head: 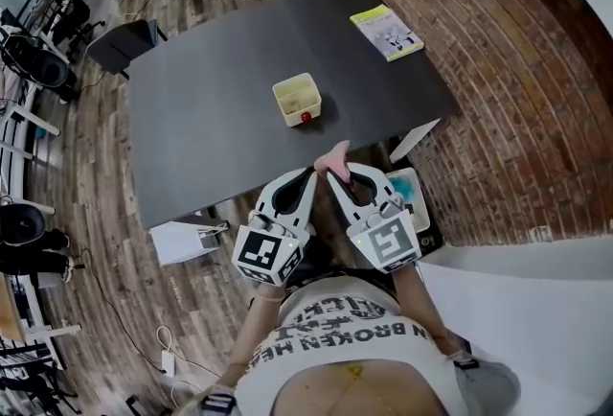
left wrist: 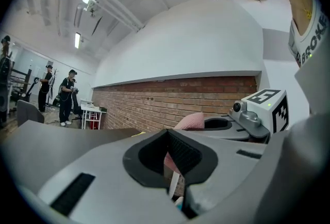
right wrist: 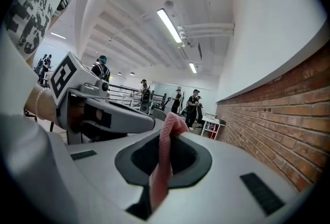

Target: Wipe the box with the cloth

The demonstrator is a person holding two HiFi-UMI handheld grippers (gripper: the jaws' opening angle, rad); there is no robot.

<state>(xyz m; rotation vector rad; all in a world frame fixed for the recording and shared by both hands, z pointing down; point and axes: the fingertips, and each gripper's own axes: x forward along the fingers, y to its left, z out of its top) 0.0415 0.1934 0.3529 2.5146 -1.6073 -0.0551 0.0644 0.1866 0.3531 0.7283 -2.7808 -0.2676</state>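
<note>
Pink cloth [right wrist: 164, 161] pinched in jaws of your right gripper [head: 337, 173], fold poking past tips. Your left gripper [head: 308, 176] just beside it, jaws closed on nothing. You hold both close to your body, at near edge of dark worktop [head: 211, 98]. Pale yellow box [head: 296, 99] sits mid-worktop, well apart from cloth, small red object [head: 306, 117] at its near rim.

The person's white printed T-shirt [head: 364, 357] says "IN BROKEN" in black across the front; the other lines are unreadable.
</note>
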